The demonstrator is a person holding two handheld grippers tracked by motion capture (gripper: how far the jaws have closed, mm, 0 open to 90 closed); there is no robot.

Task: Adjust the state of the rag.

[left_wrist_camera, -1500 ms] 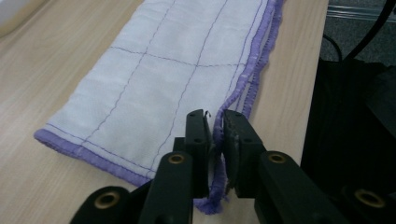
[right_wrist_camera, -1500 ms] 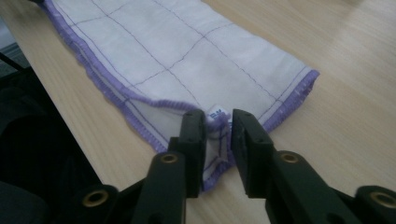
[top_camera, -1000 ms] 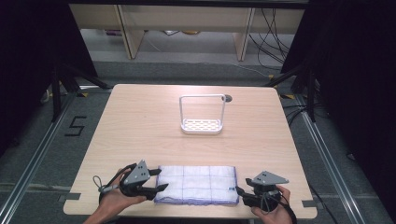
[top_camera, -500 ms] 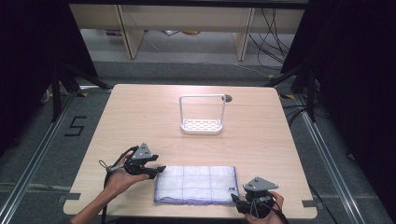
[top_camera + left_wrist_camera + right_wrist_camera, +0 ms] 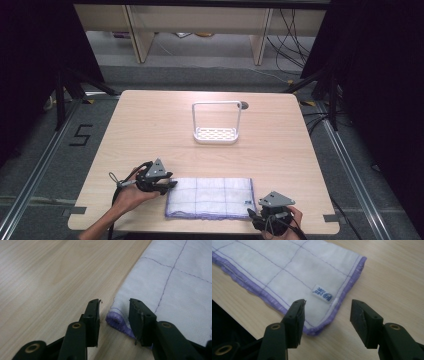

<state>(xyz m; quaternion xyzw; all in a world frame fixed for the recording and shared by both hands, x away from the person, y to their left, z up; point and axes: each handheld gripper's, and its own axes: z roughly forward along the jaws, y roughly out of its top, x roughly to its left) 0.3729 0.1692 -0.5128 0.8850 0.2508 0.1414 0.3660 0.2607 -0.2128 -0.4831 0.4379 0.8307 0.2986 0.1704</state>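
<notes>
Near the front edge of the worktop [image 5: 150, 125] lies one white cloth [image 5: 210, 197], folded flat, quilted with thin purple lines and hemmed in purple, a small printed label [image 5: 323, 295] stitched near one corner. The left tongs [image 5: 162, 186] sit at the cloth's far left corner; in the left gripper view the jaws have just been closing and straddle the rolled purple hem [image 5: 117, 322], yet a gap shows on both sides, so they are not pinching it. The right tongs [image 5: 257, 216] hover at the near right corner with the jaws spread wide, the hem corner lying below and between them, gripping nothing. The step in hand looks like taking hold of two opposite corners, probably to fold or lift the cloth. The next move likely calls for the left jaws to finish closing on the hem, low enough to catch every layer, and for the right tongs to drop onto their corner and shut before either hand pulls; a one-sided pull would probably drag the cloth askew. By count: one cloth, two tongs, and one white wire rack [image 5: 216, 122] with a perforated base, standing well apart toward the middle of the worktop.
</notes>
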